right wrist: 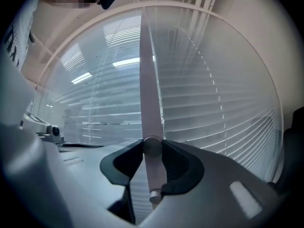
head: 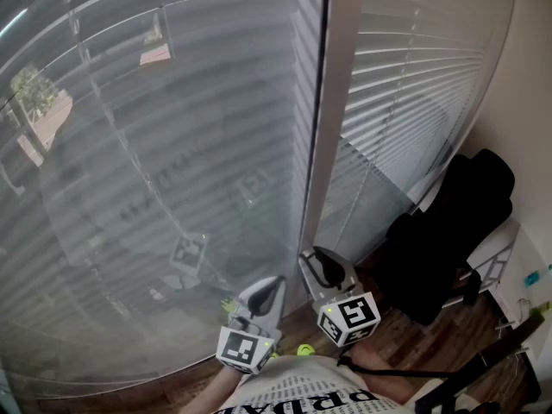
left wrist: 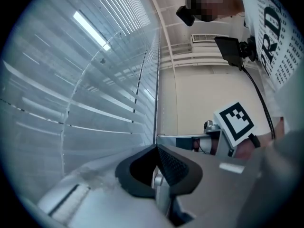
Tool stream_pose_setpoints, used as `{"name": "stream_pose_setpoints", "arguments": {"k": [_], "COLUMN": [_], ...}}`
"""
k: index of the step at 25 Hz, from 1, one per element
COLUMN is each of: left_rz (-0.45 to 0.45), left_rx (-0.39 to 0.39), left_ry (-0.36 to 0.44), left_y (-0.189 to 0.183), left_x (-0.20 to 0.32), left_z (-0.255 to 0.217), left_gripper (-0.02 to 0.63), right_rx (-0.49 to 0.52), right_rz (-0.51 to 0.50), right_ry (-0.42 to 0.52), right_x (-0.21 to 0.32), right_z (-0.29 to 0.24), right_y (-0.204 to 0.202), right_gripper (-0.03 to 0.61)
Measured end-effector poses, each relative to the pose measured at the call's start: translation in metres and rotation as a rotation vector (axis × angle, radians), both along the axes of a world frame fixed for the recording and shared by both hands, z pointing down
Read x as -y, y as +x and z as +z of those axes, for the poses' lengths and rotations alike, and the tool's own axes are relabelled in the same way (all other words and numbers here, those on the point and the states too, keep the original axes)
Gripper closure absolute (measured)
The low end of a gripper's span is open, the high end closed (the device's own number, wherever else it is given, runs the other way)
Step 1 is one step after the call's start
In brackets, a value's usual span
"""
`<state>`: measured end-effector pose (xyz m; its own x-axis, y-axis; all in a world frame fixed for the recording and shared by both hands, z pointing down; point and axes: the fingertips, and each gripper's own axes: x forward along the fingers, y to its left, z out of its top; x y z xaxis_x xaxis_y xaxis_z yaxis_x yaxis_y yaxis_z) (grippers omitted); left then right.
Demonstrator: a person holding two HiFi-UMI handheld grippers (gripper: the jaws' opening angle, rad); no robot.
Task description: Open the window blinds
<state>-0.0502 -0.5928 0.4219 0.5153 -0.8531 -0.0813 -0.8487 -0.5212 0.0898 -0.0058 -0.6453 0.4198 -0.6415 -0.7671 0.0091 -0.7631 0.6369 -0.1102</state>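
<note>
Grey slatted blinds cover the window on both sides of a pale tilt wand that hangs down the middle. My right gripper is at the wand's lower end. In the right gripper view the wand runs down between the dark pads, and my right gripper is shut on it near its end cap. My left gripper sits just left of the right one, close to the slats. In the left gripper view my left gripper has its jaws meeting at the tips with nothing between them.
A black chair with dark cloth stands to the right against the wall, on a wooden floor. The right blind hangs behind the chair. The right gripper's marker cube shows beside the left jaws.
</note>
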Motion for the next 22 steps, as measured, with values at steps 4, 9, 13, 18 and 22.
{"name": "stream_pose_setpoints", "arguments": {"k": [4, 9, 13, 18, 22], "left_rz": [0.000, 0.005, 0.004, 0.002, 0.005], "left_rx": [-0.005, 0.004, 0.012, -0.004, 0.019], "left_ry": [0.001, 0.006, 0.008, 0.008, 0.012], "left_y": [0.000, 0.000, 0.002, 0.005, 0.005], "left_x": [-0.001, -0.001, -0.001, -0.001, -0.001], "left_z": [-0.001, -0.001, 0.000, -0.004, 0.001], "left_gripper": [0.606, 0.606, 0.606, 0.606, 0.606], "right_rx": [-0.016, -0.150, -0.345, -0.624, -0.763], "right_rz": [-0.002, 0.005, 0.007, 0.011, 0.011], "right_ry": [0.020, 0.106, 0.227, 0.413, 0.480], "right_x": [0.000, -0.003, -0.008, -0.013, -0.009], "right_z": [0.000, -0.002, -0.007, -0.007, 0.000], "right_y": [0.000, -0.001, -0.001, -0.006, -0.009], "right_gripper": [0.445, 0.442, 0.426, 0.417, 0.422]}}
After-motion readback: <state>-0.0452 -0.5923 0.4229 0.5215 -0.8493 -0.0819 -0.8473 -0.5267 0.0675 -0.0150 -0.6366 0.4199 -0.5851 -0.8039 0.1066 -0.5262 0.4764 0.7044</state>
